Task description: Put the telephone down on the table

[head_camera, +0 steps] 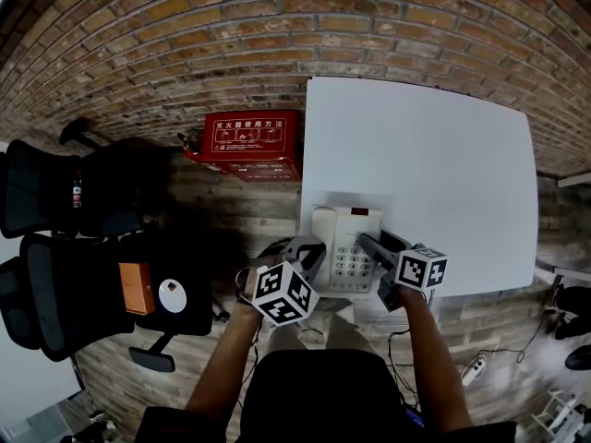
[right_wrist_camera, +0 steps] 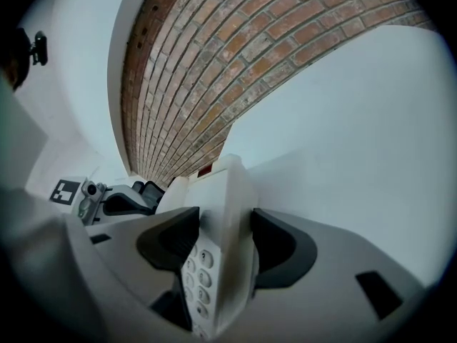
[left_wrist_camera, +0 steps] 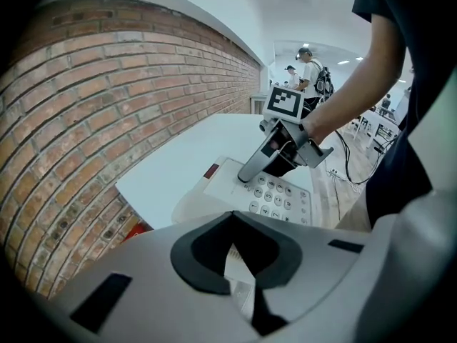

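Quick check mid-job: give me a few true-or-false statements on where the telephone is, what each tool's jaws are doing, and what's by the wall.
1. The right tool is clamped on the edge of the telephone. True.
2. The telephone lies on the floor. False: it is at the near edge of the white table.
3. The left tool stands wide open. False: its jaws are shut.
4. A red box sits by the brick wall. True.
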Demonstrator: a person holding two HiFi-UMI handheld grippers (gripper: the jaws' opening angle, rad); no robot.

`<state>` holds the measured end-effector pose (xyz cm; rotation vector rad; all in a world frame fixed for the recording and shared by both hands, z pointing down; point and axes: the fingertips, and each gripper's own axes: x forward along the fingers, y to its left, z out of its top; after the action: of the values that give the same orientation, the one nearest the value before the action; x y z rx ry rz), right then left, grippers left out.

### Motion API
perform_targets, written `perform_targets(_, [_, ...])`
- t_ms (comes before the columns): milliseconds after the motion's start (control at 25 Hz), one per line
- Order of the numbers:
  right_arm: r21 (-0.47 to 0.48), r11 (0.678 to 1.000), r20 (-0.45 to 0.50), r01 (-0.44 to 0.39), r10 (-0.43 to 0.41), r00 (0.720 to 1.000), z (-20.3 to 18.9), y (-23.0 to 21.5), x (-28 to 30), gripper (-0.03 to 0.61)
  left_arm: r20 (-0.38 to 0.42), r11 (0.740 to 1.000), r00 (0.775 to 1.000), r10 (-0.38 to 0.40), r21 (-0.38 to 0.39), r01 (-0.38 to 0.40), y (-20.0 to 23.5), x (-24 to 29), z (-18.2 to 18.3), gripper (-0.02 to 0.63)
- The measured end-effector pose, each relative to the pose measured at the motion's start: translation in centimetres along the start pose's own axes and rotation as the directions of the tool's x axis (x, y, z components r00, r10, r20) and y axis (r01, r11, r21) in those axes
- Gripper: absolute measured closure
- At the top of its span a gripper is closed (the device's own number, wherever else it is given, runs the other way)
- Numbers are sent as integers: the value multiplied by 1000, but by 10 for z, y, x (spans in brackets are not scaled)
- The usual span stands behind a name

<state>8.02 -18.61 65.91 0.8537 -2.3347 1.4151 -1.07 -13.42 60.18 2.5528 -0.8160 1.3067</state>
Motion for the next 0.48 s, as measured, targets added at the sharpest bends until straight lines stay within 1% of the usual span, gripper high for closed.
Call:
perform_targets(280, [-3, 1000, 10, 9, -9, 1000, 0, -1, -2, 339, 9, 1000, 1000, -1, 0, 1, 0, 2, 0, 604])
perform_targets(400, [-19, 1000, 12, 22, -21, 1000, 0, 0, -6, 357, 8, 1000, 1000, 6, -23, -6, 1, 1, 0, 604])
perform_targets(480, [-36, 999, 18, 41, -40, 999, 0, 0, -11, 380, 9, 999, 1000, 18, -27, -17, 1, 1, 2, 605])
